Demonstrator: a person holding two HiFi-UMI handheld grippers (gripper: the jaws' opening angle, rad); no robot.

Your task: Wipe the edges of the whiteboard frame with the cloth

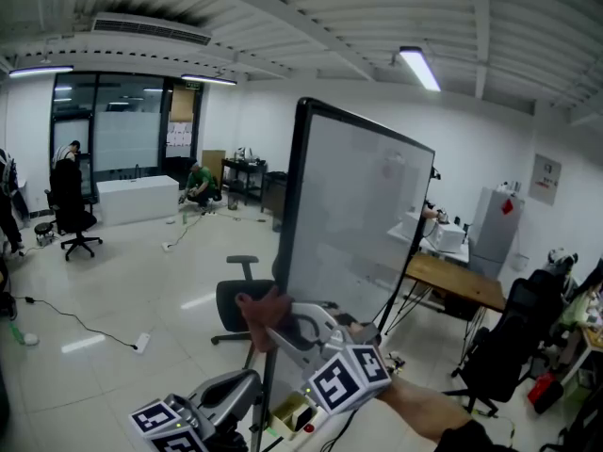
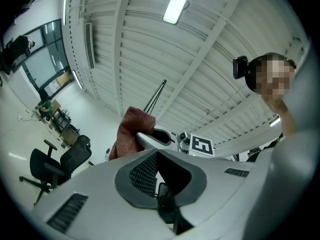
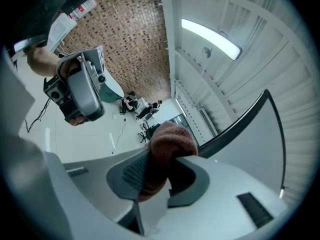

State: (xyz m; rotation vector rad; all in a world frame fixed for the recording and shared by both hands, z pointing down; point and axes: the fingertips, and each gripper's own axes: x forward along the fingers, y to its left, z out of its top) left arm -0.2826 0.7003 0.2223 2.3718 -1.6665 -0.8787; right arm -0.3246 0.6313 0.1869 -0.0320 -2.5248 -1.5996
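— Room condition?
— Glossy white floor (image 1: 122, 281) is reflecting the strip light (image 1: 419, 69); an office chair (image 1: 71, 205) is standing far off.
— Whiteboard (image 1: 363, 224)?
— Leaning on its stand (black frame (image 1: 294, 186)). The right gripper (image 1: 283, 320) is clamping the cloth (image 1: 262, 309) at the frame's lower left edge. The left gripper (image 1: 247, 382) is hanging below, jaws pressed together on nothing.

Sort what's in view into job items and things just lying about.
Job items:
reddish-brown terry cloth, clamped in the right gripper
black-framed whiteboard

Lying about:
black swivel office chair
brown wooden desk
left gripper, holding nothing
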